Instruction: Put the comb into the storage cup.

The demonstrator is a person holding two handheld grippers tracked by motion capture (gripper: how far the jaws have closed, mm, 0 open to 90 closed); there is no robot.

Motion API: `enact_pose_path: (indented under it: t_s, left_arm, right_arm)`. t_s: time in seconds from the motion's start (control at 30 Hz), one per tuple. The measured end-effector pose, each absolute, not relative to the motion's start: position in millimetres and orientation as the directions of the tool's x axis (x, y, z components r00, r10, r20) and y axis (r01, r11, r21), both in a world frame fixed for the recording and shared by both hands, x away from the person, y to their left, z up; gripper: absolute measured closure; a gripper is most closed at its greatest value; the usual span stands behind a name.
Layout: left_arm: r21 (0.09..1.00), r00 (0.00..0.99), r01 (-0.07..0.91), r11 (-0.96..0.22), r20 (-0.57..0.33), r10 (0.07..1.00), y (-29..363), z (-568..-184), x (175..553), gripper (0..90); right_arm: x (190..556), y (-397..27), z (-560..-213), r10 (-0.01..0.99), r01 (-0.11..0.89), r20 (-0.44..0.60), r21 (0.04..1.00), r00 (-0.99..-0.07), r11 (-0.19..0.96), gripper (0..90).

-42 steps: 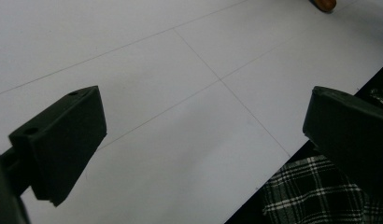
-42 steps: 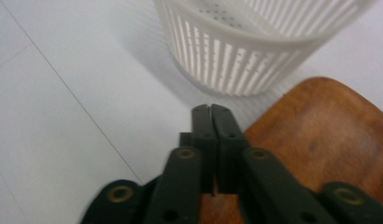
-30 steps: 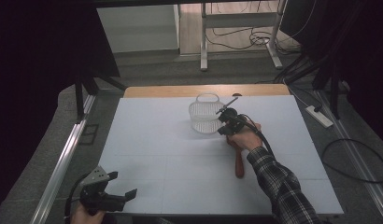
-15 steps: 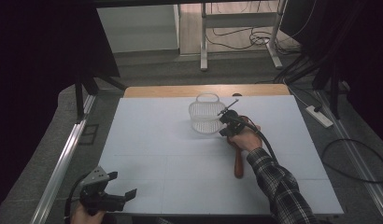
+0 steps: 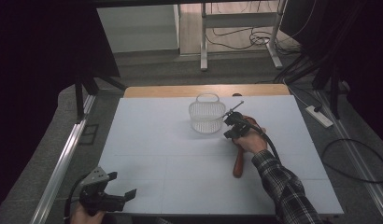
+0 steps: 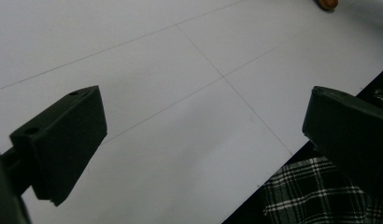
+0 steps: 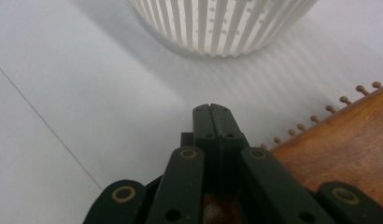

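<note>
High view: a white table [image 5: 180, 158] is carrying a white slatted basket [image 5: 206, 114], which is standing upright toward the far side. Just right of the basket, the right hand [image 5: 249, 140] is holding the right gripper [image 5: 229, 125], whose tip is lying near the basket's base. A wooden brush [image 5: 238, 164] is lying on the table under that hand, its handle running back toward the person and its head hidden beneath the gripper. A plaid sleeve [image 5: 285, 186] is coming in from the bottom right. At the near left corner, the left hand [image 5: 82, 213] is holding the left gripper [image 5: 119, 198] over the table edge, well apart from the basket and brush.

Left gripper view: the left gripper's [image 6: 203, 140] jaws are standing wide apart, released, with nothing between them. They are looking across the bare table [image 6: 171, 93]. A bit of plaid cloth [image 6: 315, 191] is showing at the lower right.

Right gripper view: the right gripper's [image 7: 212, 108] jaws are pressing together, clenched on nothing, just above the table. The basket [image 7: 217, 23] is standing ahead of the tip, not touching it. The brush [image 7: 339, 140] with its bristle pins is lying just beside the jaws on the right.
</note>
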State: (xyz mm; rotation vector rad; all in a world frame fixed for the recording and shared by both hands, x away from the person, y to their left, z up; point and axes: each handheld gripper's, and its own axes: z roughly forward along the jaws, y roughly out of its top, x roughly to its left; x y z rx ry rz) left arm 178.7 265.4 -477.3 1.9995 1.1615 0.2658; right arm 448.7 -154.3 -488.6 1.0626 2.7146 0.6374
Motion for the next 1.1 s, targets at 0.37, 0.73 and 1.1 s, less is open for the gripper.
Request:
enact_pose_path:
  t_s: [0.37,0.73,1.1]
  left_arm:
    - [0.719,0.557,0.641,-0.269,-0.195,0.807,265.0,-477.2,179.1,0.7]
    - [0.716,0.557,0.642,-0.273,-0.191,0.808,264.1,-477.2,179.9,0.8]
    - [0.716,0.556,0.643,-0.273,-0.191,0.809,263.8,-477.2,180.1,0.7]
  right_arm:
    - [438.8,-163.3,-488.2,0.674,0.608,0.011,0.441,-0.739,0.660,89.9]
    - [423.4,-178.5,-485.4,0.674,0.609,0.009,0.438,-0.738,0.661,89.9]
    - [408.8,-193.1,-482.5,0.667,0.607,0.023,0.439,-0.744,0.662,89.8]
